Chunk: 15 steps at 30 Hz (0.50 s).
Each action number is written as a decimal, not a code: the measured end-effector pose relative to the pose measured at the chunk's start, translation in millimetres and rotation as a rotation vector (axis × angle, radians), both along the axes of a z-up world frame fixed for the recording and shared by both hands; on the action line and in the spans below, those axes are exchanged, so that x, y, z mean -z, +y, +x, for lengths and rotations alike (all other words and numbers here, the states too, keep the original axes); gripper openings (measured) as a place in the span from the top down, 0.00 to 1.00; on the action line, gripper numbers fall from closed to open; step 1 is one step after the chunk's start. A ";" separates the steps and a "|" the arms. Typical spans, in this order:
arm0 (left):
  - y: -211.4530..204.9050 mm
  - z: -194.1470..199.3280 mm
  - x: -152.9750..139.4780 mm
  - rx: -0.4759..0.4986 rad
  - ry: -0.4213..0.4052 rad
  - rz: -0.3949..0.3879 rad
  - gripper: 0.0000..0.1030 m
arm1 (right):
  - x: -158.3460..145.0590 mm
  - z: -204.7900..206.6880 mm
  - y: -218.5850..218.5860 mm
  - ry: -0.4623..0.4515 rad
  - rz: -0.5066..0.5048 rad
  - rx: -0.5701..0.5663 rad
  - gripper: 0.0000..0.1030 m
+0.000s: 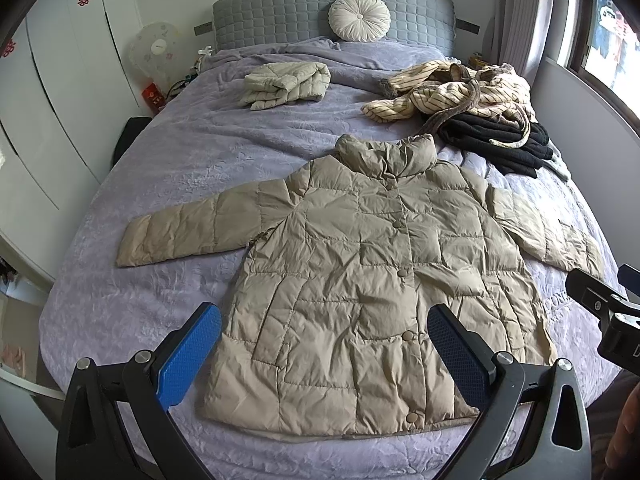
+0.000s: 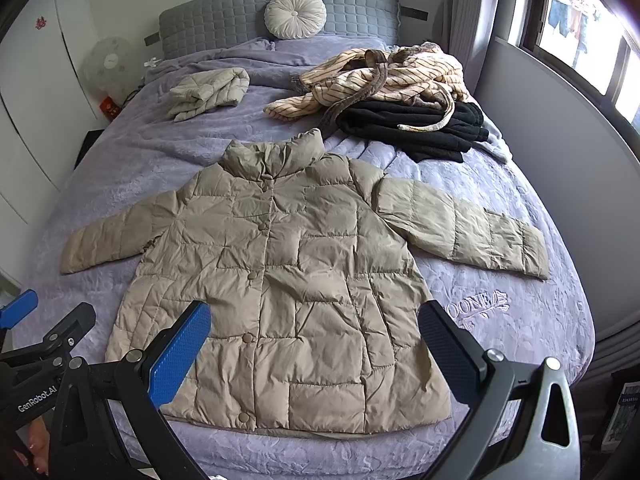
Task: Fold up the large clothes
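A beige quilted puffer coat (image 1: pixel 360 272) lies flat and buttoned, front up, on the purple bedspread, with both sleeves spread out to the sides; it also shows in the right wrist view (image 2: pixel 288 280). My left gripper (image 1: pixel 324 356) is open and empty, held above the coat's lower hem. My right gripper (image 2: pixel 314 352) is open and empty, also above the hem. The right gripper shows at the right edge of the left wrist view (image 1: pixel 608 312), and the left gripper shows at the left edge of the right wrist view (image 2: pixel 40 332).
A folded pale puffer jacket (image 1: pixel 284 84) lies far left on the bed (image 1: pixel 160 184). A striped cream robe (image 1: pixel 452 88) is heaped on folded black clothes (image 1: pixel 496 140) far right. A round cushion (image 1: pixel 359 17) leans on the grey headboard. A fan (image 1: pixel 154 52), wardrobe left, window right.
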<state>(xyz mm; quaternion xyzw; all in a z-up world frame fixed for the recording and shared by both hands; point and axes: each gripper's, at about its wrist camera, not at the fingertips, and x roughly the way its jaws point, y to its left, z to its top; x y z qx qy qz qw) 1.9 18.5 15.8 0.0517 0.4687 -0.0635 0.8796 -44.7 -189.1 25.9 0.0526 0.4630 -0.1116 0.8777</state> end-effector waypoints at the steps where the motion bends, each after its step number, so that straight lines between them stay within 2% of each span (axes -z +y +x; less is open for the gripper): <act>1: 0.1 -0.1 0.1 0.000 0.000 0.000 0.00 | 0.1 0.2 -0.1 0.000 0.000 0.000 0.00; 15: -1.4 -0.7 0.1 -0.003 0.000 0.000 0.00 | 0.8 -0.6 0.5 0.001 0.000 -0.002 0.00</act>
